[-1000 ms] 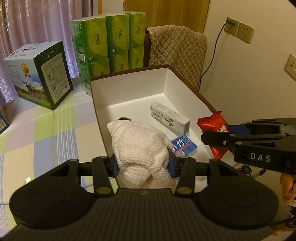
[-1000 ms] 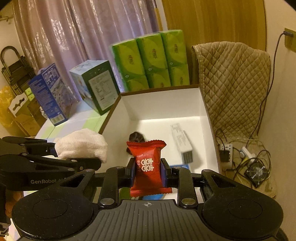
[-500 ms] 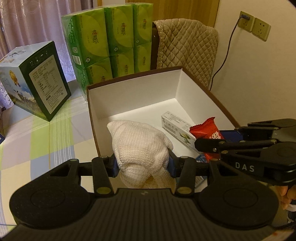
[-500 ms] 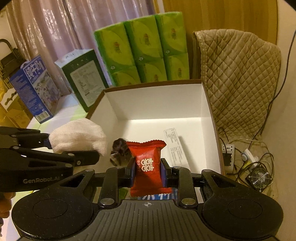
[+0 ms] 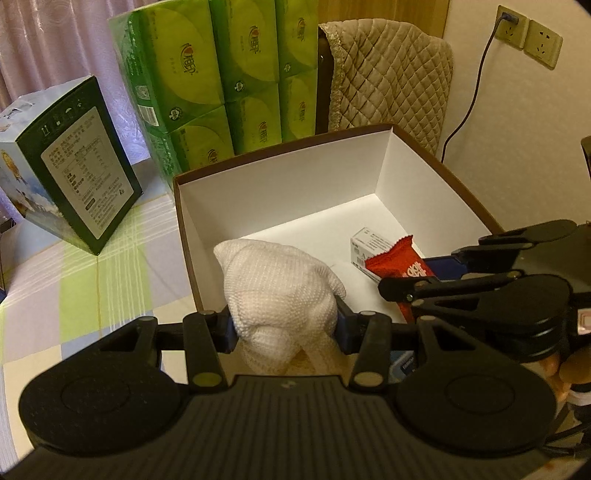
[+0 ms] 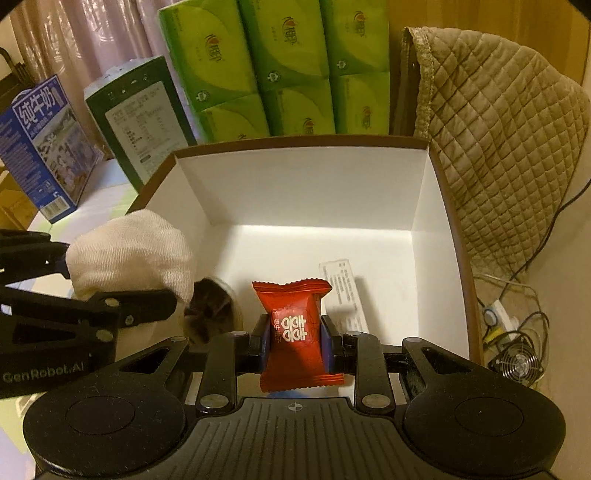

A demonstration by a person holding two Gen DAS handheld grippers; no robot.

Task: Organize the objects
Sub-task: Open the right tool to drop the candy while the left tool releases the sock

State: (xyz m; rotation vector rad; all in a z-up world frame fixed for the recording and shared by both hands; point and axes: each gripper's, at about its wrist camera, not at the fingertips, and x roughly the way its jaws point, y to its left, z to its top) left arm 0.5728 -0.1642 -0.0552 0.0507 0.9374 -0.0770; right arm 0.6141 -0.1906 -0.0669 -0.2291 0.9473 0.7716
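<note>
Room: curtain [image 6: 92,33] at back left, quilted cover [image 6: 495,122] over a chair at right, wall sockets [image 5: 528,38] with a plugged cable.
Table [image 5: 74,295]: checked cloth in green, white and lilac.
Tissue packs [image 6: 280,66]: green, stacked behind the box.
Box [image 6: 306,184]: brown outside, white inside, open top, on the table's right part.
Green carton [image 5: 74,177]: upright, left of the box.
Blue carton [image 6: 40,147]: upright, further left.
Left gripper [image 5: 284,325]: clamped on a white cloth [image 5: 280,288], held over the box's near left wall.
Right gripper [image 6: 295,343]: clamped on a red packet [image 6: 295,332], held above the box's near edge.
White carton [image 6: 341,291]: long, lying flat on the box floor, right of centre.
Dark item [image 6: 208,306]: on the box floor, near left; blurred, cannot tell what.
Fan [image 6: 517,363] and cables: on the floor, right of the box.
</note>
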